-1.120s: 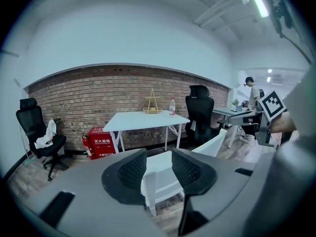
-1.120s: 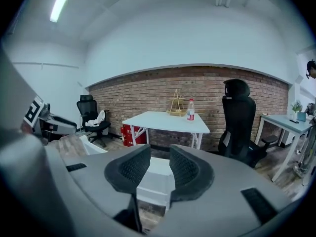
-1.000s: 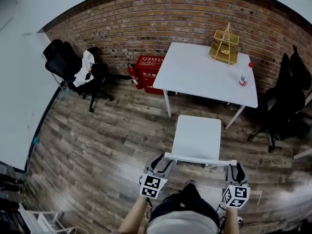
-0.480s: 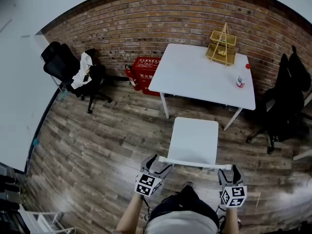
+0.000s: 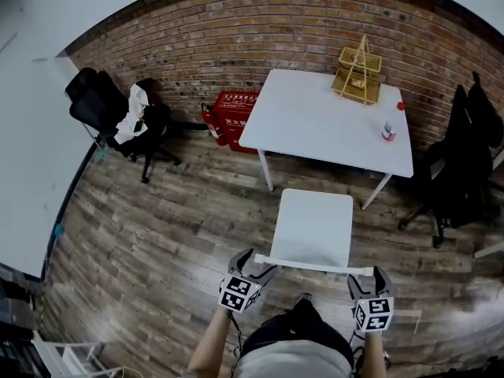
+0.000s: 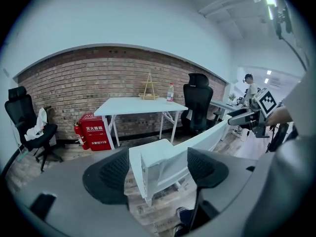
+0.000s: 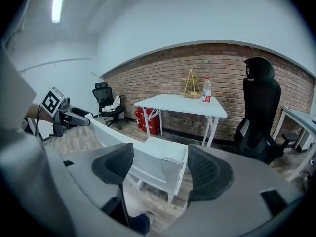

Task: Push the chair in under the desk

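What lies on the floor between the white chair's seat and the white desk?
Nothing: in the head view, only a strip of bare wooden floor separates the chair from the desk.

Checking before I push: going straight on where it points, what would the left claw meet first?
Likely the white chair: its backrest end stands between the jaws of the left claw, which have just been opening.

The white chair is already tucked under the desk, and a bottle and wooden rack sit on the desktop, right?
No: the head view shows the white chair standing in front of the desk, floor visible between them. The bottle and wooden rack do sit on the desktop.
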The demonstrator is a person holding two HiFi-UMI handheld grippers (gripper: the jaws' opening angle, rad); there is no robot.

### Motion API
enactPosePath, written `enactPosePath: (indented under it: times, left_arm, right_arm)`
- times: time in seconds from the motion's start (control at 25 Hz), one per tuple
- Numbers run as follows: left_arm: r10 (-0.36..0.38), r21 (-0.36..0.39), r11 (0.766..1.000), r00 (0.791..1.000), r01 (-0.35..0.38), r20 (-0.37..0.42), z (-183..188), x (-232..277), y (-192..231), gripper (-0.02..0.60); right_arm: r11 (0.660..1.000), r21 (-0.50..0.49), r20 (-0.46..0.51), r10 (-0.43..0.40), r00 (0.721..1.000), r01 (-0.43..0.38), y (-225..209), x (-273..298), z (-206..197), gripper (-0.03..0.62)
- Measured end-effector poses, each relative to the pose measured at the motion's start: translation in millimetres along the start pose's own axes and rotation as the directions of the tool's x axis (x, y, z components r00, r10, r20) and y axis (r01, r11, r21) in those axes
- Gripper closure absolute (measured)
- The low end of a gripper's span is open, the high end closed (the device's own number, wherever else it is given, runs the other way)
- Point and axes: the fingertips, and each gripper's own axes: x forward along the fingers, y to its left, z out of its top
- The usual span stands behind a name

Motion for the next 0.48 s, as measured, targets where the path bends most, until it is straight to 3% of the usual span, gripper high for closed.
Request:
enactPosePath:
  times: [0.48]
  left_arm:
    - [-0.031,-0.053,0.998,0.998,0.029,-0.045,-20.8,14.7,-5.2,0.222]
  right_arm:
    - [0.999,0.040,-0.013,0.010,1.000,-0.009,1.2,10.1,-9.4,0.263]
